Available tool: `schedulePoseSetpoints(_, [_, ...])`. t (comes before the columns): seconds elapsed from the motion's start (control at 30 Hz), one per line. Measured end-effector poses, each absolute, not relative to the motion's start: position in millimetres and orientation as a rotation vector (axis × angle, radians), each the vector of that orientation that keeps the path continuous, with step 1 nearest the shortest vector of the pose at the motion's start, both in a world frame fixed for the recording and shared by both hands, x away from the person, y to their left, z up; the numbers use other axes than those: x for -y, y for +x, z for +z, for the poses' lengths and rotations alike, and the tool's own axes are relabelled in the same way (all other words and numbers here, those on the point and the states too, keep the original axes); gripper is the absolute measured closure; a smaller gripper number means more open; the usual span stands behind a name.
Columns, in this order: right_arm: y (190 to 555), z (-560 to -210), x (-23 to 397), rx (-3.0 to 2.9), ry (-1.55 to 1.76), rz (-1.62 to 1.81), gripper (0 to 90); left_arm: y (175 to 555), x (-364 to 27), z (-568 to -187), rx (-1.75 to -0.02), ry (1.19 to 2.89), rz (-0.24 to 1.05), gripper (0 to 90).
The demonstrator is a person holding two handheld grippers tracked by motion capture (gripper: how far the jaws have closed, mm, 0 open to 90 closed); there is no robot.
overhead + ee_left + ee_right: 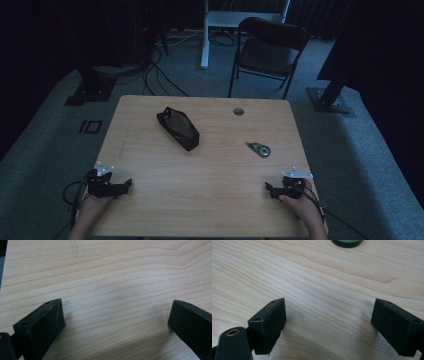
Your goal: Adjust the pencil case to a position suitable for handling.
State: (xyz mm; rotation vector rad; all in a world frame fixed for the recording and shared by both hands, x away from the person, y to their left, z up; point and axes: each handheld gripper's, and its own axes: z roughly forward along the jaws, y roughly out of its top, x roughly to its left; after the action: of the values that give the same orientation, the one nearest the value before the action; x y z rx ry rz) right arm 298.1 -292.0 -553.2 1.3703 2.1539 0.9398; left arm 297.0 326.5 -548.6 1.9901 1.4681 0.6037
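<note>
At the lower left of the high view, the left gripper [111,184] rests on the desk [210,200] near its left edge, held by a hand [92,206] that comes in from the bottom of the frame. In the left gripper view its fingers [42,325] stand wide apart, released, with bare wood grain between them and nothing held.

Up and to the right, in the upper middle of the high view, a black pouch [178,128] lies flat on the desk, set at a slant from upper left to lower right. It is well apart from both grippers.

Further right, a little right of centre, a small tape roller [259,148] with a dark round body and a short pale tip lies on the desk. It is nearer the right gripper than the left, but still apart from it. A round hole [238,111] sits in the desk above it, near the far edge.

At the lower right of the high view, the right gripper [285,187] rests on the desk near the right edge, in a hand [300,202]. In the right gripper view its fingers [268,322] are spread wide, released, with only wood between them. The dark round edge of the tape roller [347,242] shows at the top of that frame, ahead of the fingers and not touching them.

Beyond the desk, in the upper right of the high view, a black folding chair [267,50] stands on the grey floor.
</note>
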Motion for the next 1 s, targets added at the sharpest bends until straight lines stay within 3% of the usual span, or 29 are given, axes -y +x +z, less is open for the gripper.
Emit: schedulePoseSetpoints(1.0, [318,-545,251,-2.147,1.317,0.993,14.6,297,-327,-549,-1.468,1.99,0.604,0.7])
